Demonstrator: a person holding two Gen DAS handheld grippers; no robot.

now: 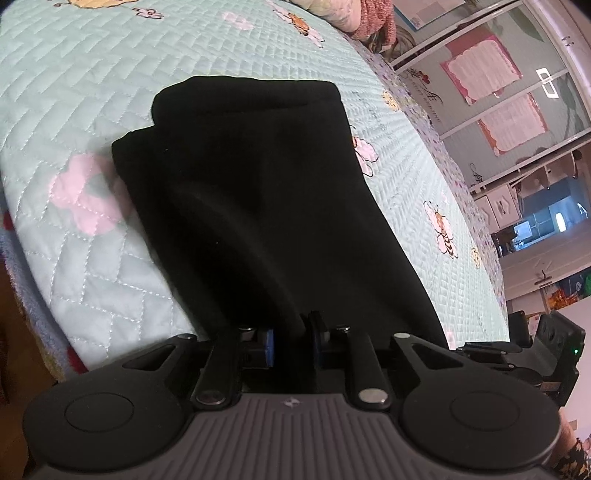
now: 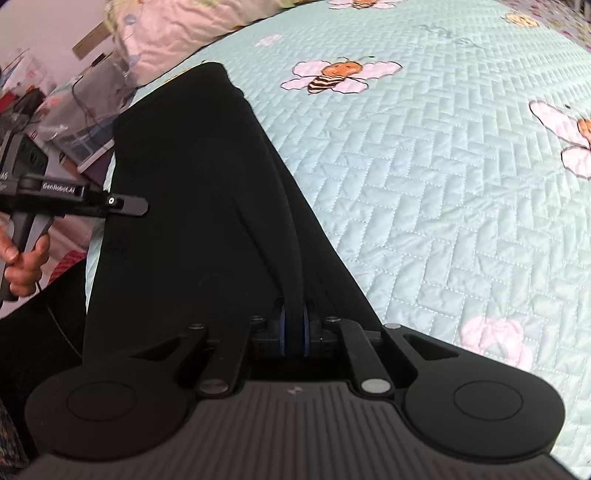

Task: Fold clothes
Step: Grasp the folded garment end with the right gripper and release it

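A black garment (image 1: 258, 177) lies folded lengthwise on a pale green quilted bedspread (image 1: 92, 92) printed with bees and pink flowers. Its near edge runs down into my left gripper (image 1: 293, 338), whose blue pads are shut on a fold of the black cloth. In the right wrist view the same garment (image 2: 192, 177) stretches away over the bedspread (image 2: 424, 184), and my right gripper (image 2: 294, 328) is shut on a thick ridge of its fabric. The left gripper's finger (image 2: 125, 205) shows at the garment's left edge, held by a person's hand (image 2: 22, 266).
Rumpled pink bedding (image 2: 177, 29) lies at the head of the bed, and a red knitted item (image 1: 373, 18) at the far edge. Beyond the bed are mirrored wardrobe doors (image 1: 498, 92). Clutter in clear plastic (image 2: 81, 122) sits beside the bed.
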